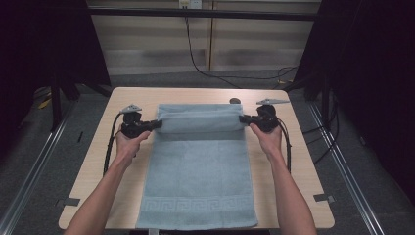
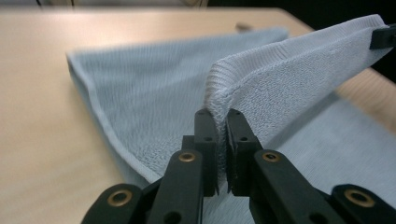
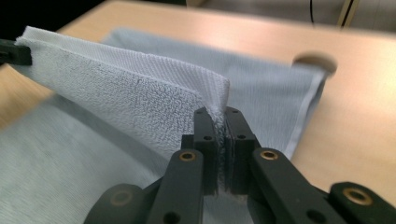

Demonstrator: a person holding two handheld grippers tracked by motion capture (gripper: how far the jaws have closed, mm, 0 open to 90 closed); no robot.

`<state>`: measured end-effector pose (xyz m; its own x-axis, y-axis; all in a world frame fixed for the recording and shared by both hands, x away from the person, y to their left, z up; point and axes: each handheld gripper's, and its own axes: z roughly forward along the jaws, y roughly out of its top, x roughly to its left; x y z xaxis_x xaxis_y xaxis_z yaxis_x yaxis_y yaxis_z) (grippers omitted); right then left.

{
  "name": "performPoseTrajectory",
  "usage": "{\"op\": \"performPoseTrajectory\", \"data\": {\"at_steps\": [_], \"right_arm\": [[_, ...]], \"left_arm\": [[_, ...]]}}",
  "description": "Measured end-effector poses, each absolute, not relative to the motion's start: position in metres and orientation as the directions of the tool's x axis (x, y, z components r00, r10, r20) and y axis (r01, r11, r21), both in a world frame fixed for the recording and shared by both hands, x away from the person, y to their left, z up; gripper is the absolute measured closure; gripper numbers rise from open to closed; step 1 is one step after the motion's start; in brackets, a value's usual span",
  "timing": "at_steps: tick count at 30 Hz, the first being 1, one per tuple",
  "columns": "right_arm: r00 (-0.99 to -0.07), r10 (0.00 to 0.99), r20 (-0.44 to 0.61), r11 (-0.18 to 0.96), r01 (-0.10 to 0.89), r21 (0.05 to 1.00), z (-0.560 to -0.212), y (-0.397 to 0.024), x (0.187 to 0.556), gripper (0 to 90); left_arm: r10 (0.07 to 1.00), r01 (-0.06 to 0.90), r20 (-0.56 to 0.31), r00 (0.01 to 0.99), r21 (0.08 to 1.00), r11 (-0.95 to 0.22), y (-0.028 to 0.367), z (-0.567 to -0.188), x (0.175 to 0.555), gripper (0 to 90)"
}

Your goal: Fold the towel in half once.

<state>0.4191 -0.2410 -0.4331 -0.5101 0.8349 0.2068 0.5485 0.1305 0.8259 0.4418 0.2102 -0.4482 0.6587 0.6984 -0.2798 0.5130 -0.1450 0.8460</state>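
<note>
A light blue towel [image 1: 198, 171] lies lengthwise on the wooden table [image 1: 293, 161], with a patterned border at its near end. Its far part is lifted off the table as a raised fold [image 1: 199, 117]. My left gripper [image 1: 155, 124] is shut on the left edge of that fold, and the towel [image 2: 280, 79] is pinched between its black jaws [image 2: 223, 114]. My right gripper [image 1: 243, 119] is shut on the right edge. There the towel [image 3: 130, 98] is clamped at the jaw tips [image 3: 217, 112]. The fold hangs stretched between both grippers.
A small round hole [image 1: 235, 101] in the tabletop sits just behind the towel's far right corner. Black cables [image 1: 110, 147] trail from both grippers along the forearms. Bare wood runs down both sides of the towel. Beyond the table edge are grey floor and dark curtains.
</note>
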Motion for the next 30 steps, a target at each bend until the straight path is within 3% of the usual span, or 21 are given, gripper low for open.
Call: {"op": "performPoseTrajectory", "data": {"at_steps": [9, 19, 24, 30], "right_arm": [[-0.585, 0.797, 0.149, 0.114, 0.389, 0.914, -0.355, -0.239, 0.394, 86.1], [-0.658, 0.746, 0.106, 0.123, 0.292, 0.948, -0.316, -0.237, 0.338, 86.0], [-0.683, 0.726, 0.086, 0.17, 0.298, 0.939, -0.325, -0.234, 0.304, 85.8], [-0.708, 0.692, 0.141, 0.221, 0.394, 0.892, -0.386, -0.235, 0.264, 85.2]], "left_arm": [[0.652, 0.364, -0.209, 0.728, 0.925, -0.109, 0.229, -0.369, 0.416, 85.1], [0.6, 0.29, -0.178, 0.78, 0.953, -0.094, 0.244, -0.344, 0.357, 85.0], [0.583, 0.311, -0.166, 0.795, 0.937, -0.157, 0.25, -0.364, 0.33, 84.4], [0.551, 0.379, -0.215, 0.807, 0.903, -0.204, 0.253, -0.416, 0.297, 84.0]]}}
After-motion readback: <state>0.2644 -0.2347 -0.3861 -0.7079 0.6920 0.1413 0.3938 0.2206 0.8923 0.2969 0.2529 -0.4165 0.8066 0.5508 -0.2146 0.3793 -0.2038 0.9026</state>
